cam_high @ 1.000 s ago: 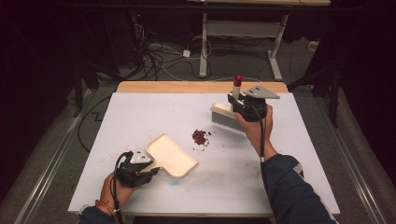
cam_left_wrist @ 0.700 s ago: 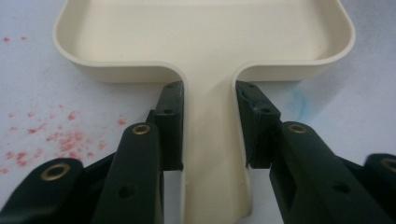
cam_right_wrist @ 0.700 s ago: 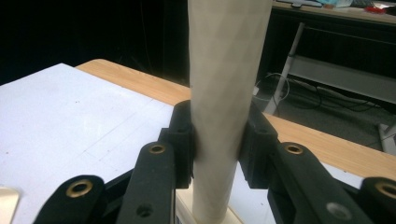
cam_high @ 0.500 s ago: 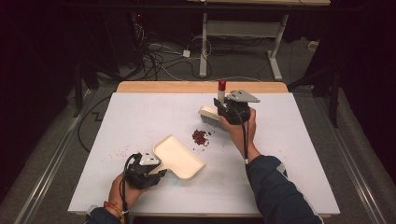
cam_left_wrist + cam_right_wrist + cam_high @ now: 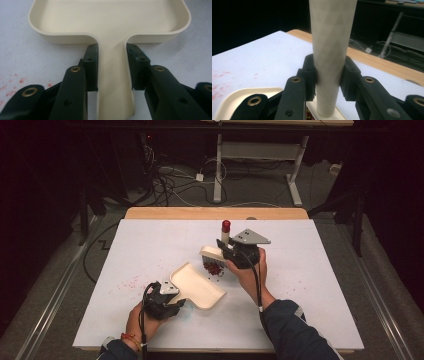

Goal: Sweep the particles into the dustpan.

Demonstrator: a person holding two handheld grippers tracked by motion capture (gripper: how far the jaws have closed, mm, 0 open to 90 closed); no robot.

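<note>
Change since the earlier frame: your right gripper (image 5: 231, 251) has carried the brush (image 5: 214, 254) leftward and nearer, and the dustpan (image 5: 196, 286) in your left gripper (image 5: 169, 295) has slid right toward it; the two now sit just beside each other with the red crumbs (image 5: 214, 268) between them.

Item, right gripper: jaws clamped on the brush handle (image 5: 331, 50), handle upright, red cap on top, bristle head on the table behind the pile.

Item, left gripper: jaws clamped on the dustpan handle (image 5: 113, 75), pan flat on the surface, open lip toward the crumbs.

Item, red crumbs: small pile at table centre, just off the pan's far right corner.

Handling, as a judgement: keep the pan's lip pressed flat so nothing slips under it; you should draw the brush in short, low strokes toward the pan, and hold the pan steady rather than pushing it into the pile. Flicking risks scattering the crumbs.

Item, table (image 5: 320, 270): white sheet over a wooden top, with faint red stains at the near left (image 5: 127, 282).

Item, room: dark, cables (image 5: 165, 180) on the floor beyond, a white desk frame (image 5: 260, 155) at the far side.
</note>
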